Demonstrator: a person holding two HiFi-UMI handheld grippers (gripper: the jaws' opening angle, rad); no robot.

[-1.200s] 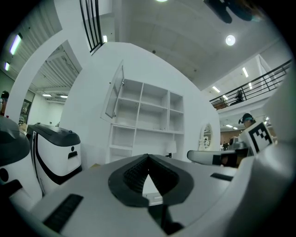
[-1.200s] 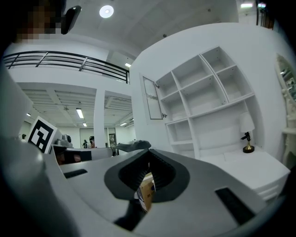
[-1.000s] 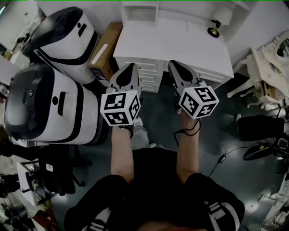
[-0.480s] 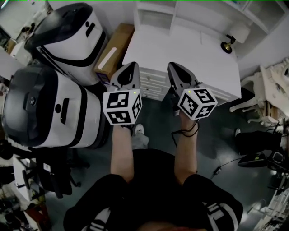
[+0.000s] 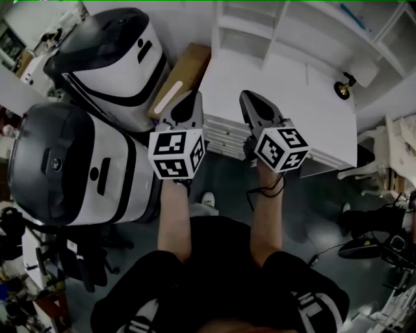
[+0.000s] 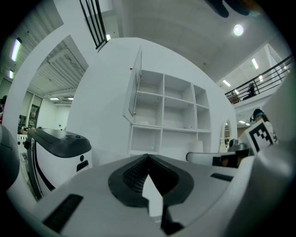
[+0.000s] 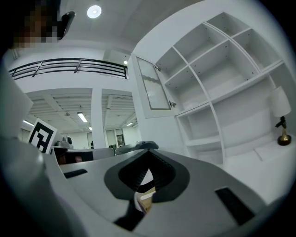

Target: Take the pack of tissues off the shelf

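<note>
**Both claws shut, still short of the shelf**

Since a second ago you have carried both claws forward. In the head view the desk and shelf have slid to the right and grown larger, and the two machines on your left have come closer.

Nearest you, your forearms reach out side by side, level, each with its marker cube on top. The left claw (image 5: 193, 96) has its jaws pressed together tip to tip, with nothing between them. The right claw (image 5: 250, 96) is closed the same way and grips nothing. The two run parallel, a little apart.

The left tip lies at the left corner of the desk (image 5: 286, 84), just beside a box (image 5: 185, 75). The right tip lies over the desk's front edge, above the drawers (image 5: 221, 133). To your left stand the machines (image 5: 78, 162), white with black tops, and the box sits between the farther one and the desk.

Across the desk top, a lamp (image 5: 344, 88) stands at the far right corner. Behind the desk rises the shelf (image 6: 164, 111), made of white open compartments, with a glass door (image 6: 135, 88) swung open at its upper left.

You cannot pick out the pack for certain in any view. A thin teal strip (image 5: 354, 13) shows in an upper right compartment, but whether that is the pack cannot be told. The shelf lies the whole depth of the desk beyond both tips, well apart from them.
</note>
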